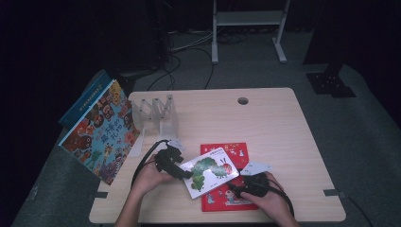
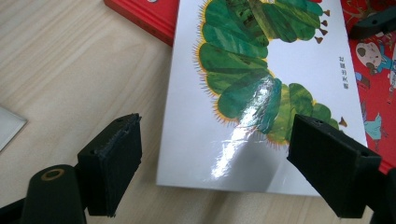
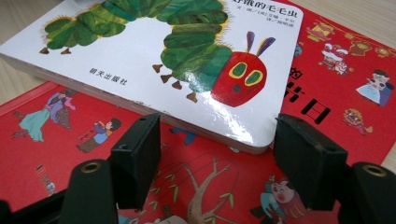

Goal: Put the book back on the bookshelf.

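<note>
Here the white caterpillar board book [image 1: 209, 171] lies askew on the red picture book [image 1: 226, 195] on the desk [image 1: 283, 142], both grippers' fingers spread and empty — left gripper [image 1: 185, 173] at its near corner, right gripper [image 1: 232, 187] facing the opposite edge. The glossy cover could skid on the red book if only one side pushes — a corner grip may also twist loose.

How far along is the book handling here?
Done: one large colourful book already leans by the clear rack at the table's left.
In hand: both grippers sit open at the white caterpillar book, the left gripper at its left edge, the right gripper at its rounded corner; no pads press on it.
Left: the caterpillar book still lies askew on the red book, and both remain flat on the table.
</note>
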Motion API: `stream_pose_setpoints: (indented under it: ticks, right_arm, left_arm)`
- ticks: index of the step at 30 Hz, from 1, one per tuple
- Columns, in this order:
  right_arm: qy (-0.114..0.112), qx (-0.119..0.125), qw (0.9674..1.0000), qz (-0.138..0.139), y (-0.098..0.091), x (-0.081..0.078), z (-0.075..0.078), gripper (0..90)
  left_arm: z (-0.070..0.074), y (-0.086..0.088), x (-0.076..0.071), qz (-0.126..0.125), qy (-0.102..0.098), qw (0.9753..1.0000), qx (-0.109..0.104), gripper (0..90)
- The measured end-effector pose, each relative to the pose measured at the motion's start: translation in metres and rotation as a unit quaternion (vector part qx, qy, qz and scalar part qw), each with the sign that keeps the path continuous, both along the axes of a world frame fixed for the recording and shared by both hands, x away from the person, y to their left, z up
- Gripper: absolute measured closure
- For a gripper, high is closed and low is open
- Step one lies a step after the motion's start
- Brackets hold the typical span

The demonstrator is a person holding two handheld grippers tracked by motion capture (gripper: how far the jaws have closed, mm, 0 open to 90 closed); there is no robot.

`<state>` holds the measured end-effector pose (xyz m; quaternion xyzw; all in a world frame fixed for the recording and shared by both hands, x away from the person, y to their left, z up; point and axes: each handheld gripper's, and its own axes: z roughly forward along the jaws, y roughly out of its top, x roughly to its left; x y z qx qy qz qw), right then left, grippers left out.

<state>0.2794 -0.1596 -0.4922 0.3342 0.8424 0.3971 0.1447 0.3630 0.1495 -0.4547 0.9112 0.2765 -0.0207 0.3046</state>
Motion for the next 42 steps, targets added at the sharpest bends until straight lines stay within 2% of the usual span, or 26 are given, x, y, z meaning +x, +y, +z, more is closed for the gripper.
stream_pose_setpoints:
  ticks: [10, 18, 27, 37, 42]
  right_arm:
    - [-0.008, 0.001, 0.9999, -0.008, 0.003, 0.003, -0.002, 30.8]
    - [-0.012, 0.000, 0.9998, -0.017, 0.008, 0.000, -0.003, 25.2]
    - [-0.012, -0.002, 0.9995, -0.029, 0.009, 0.003, -0.004, 19.9]
    - [-0.012, -0.003, 0.9986, -0.051, 0.004, 0.020, -0.003, 20.4]
    - [-0.007, -0.006, 0.9991, -0.042, 0.006, 0.012, -0.001, 25.5]
  left_arm:
    - [-0.009, -0.002, 0.003, -0.002, 0.014, 0.9999, 0.001, 14.7]
    - [-0.013, -0.008, 0.002, -0.008, 0.025, 0.9997, 0.001, 10.4]
    - [-0.016, -0.010, 0.001, -0.012, 0.038, 0.9992, -0.002, 8.6]
    - [-0.017, -0.014, 0.000, -0.012, 0.043, 0.9990, -0.003, 7.6]
    - [-0.018, -0.013, 0.000, -0.008, 0.046, 0.9989, -0.005, 7.6]
